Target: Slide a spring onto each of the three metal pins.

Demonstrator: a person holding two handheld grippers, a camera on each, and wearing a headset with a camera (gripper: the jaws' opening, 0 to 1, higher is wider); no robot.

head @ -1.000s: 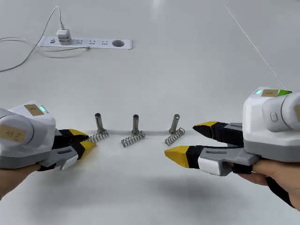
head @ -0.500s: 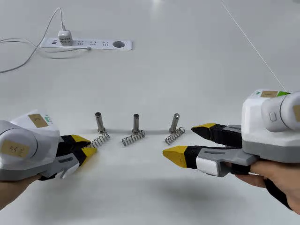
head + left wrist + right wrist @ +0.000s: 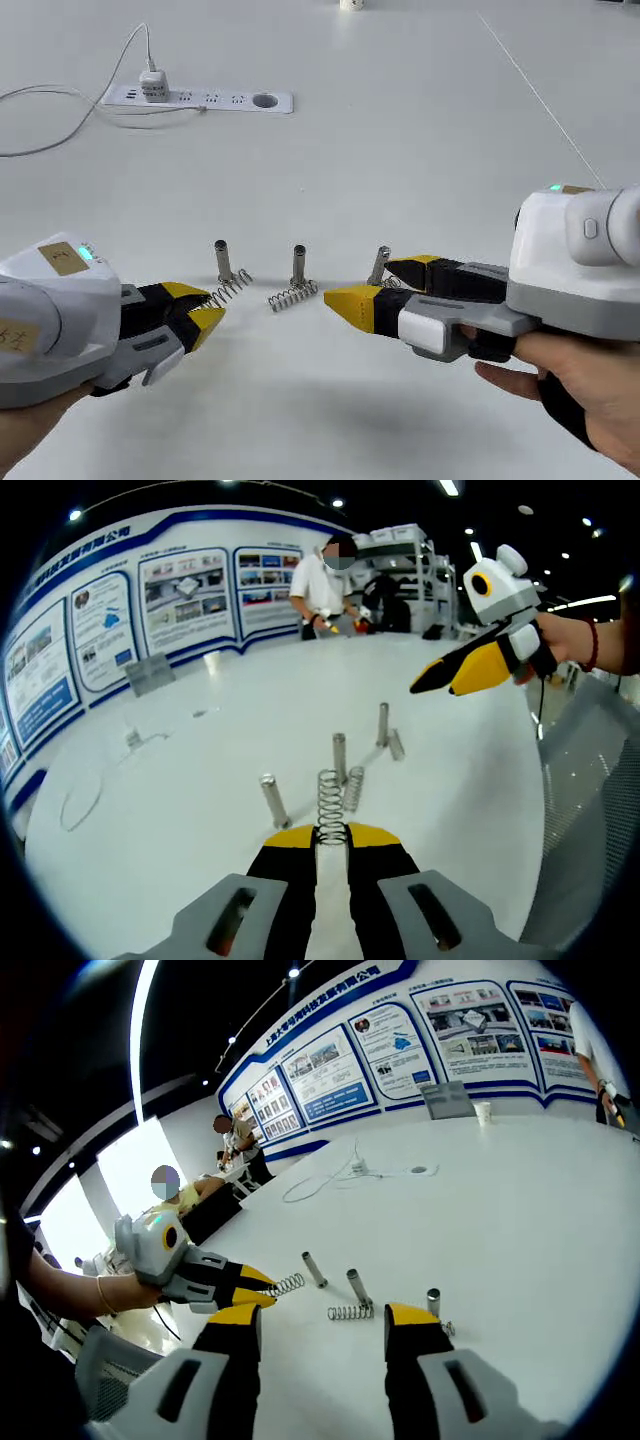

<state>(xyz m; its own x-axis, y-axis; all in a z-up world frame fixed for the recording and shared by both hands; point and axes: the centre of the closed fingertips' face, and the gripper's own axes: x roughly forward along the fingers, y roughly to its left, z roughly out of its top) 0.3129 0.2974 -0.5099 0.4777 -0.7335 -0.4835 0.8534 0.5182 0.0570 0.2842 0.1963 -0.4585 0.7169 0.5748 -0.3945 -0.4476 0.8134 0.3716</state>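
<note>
One spring pinched in the left gripper, just beside the left pin.
In the left gripper view the spring's long axis runs forward from the pressed-together jaws at lower centre, with the upright pin just to its left. Threading likely needs the spring tipped into line above the pin. The right gripper, jaws spread, hovers by the right pin, centre right of the head view.

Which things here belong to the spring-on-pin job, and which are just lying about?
Job: left upright grey metal pin, middle pin, right pin; steel coil spring gripped in the left tool; middle spring and right spring lying loose; open right tool.
Lying about: white power strip with white charger plug.
</note>
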